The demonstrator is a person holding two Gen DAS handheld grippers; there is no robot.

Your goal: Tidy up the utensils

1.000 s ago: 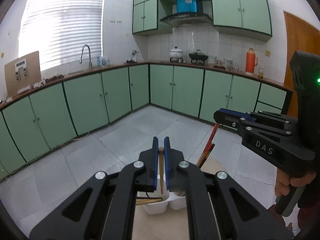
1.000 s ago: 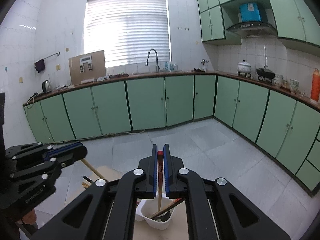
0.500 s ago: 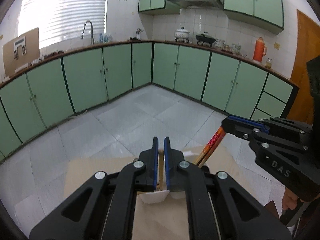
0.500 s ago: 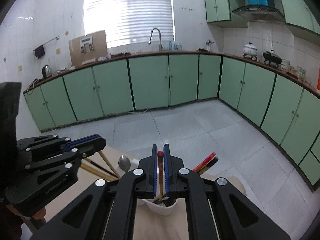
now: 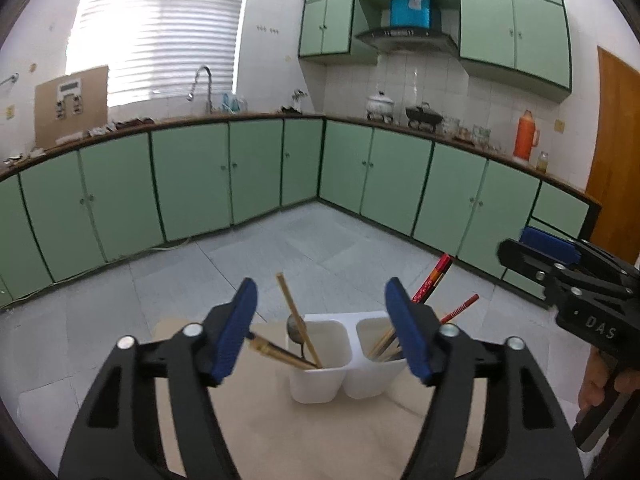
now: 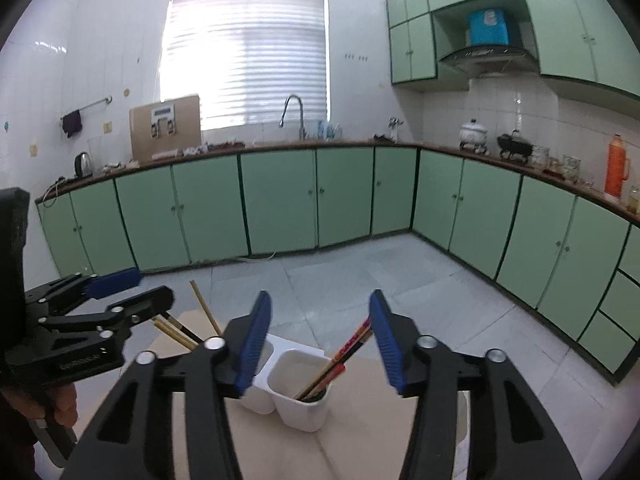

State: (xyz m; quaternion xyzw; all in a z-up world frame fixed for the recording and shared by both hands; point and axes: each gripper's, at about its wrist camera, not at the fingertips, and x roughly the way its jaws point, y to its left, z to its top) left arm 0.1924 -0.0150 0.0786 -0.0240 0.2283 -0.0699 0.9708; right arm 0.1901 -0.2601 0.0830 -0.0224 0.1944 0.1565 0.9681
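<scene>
Two handheld grippers are hovering over a white two-compartment holder that sits on a light wooden table in a kitchen with green cabinets.

The left gripper has its jaws spreading apart right now, blue pads wide, and nothing is pinched between them. Seen through the gap, the left-hand cup of the holder has pale wooden chopsticks leaning out to the left, plus a metal spoon whose bowl pokes above the rim.

The right gripper is the same deal: jaws opening, pads clear of everything. Below and between them is the other cup, with red patterned chopsticks leaning out toward the upper right. They're resting in the cup on their own, not touched by either pad.

From the left camera the red ones stick up just behind the right-hand blue pad, and the other gripper shows at the right edge with a hand on its grip. From the right camera the left gripper sits low at the left edge.

So all the utensils in sight are standing in the holder, wood and spoon in one side, red in the other.
</scene>
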